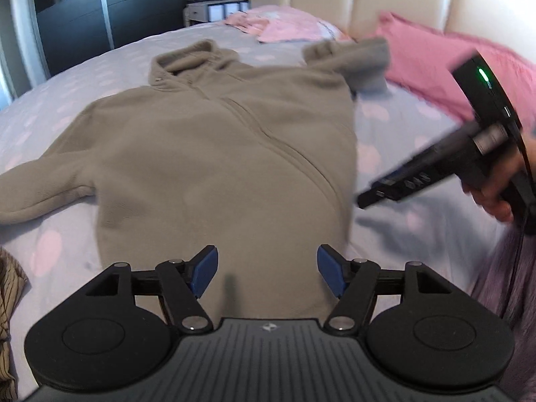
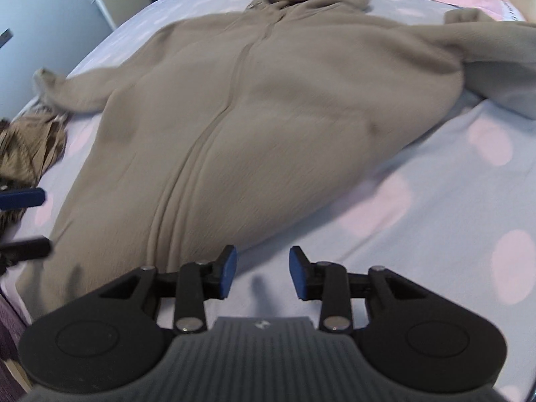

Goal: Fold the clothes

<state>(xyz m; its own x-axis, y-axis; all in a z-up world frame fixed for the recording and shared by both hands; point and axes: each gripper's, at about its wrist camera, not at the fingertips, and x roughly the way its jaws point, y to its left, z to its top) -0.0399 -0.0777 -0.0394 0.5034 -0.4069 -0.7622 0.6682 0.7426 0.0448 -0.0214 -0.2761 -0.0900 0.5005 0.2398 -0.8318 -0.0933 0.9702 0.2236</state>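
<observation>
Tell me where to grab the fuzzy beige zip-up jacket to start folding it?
Probably the cuff of a sleeve. The beige fleece jacket lies flat, zip up, sleeves spread sideways. Its left sleeve cuff lies loose on the spotted bedsheet; come from the outer side and pinch that edge.

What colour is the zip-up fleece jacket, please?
Beige fleece jacket, clearest in the right wrist view.

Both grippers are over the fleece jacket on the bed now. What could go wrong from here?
1. Both the left gripper and right gripper are open and empty; the thick beige jacket may slip from a shallow pinch.
2. Its right sleeve lies bunched, so a fold could trap wrinkles.
3. The brown garment beside the hem could get caught.
</observation>
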